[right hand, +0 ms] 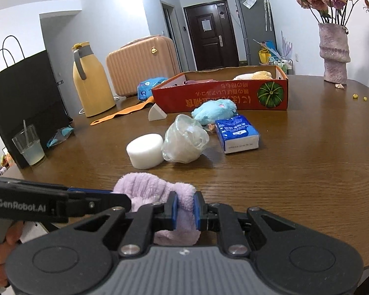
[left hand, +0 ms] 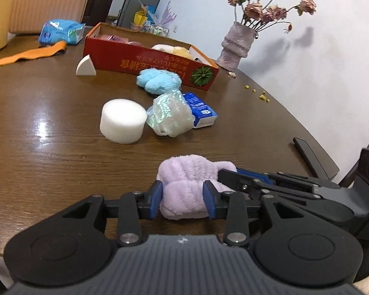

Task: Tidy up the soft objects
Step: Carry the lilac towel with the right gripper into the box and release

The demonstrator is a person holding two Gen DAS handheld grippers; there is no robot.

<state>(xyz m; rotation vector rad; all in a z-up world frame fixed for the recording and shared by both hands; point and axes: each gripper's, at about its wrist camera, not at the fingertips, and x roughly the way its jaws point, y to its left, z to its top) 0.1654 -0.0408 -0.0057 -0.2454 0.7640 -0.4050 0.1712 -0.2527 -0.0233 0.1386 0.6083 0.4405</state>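
"GenRobot.AI" on left tool (right hand: 120, 196) arm; box txt unreadable.

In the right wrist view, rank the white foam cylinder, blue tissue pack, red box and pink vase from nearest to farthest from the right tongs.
1. White foam cylinder, ahead and slightly left of the right tongs.
2. Blue tissue pack, ahead to the right.
3. Red box, behind the loose items.
4. Pink vase, far right at the table's back.

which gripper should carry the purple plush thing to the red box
Right, probably. The right gripper is pinched tight on the lilac plush cloth, while the left gripper's pads only flank it loosely. The red cardboard box lies straight ahead across the table.
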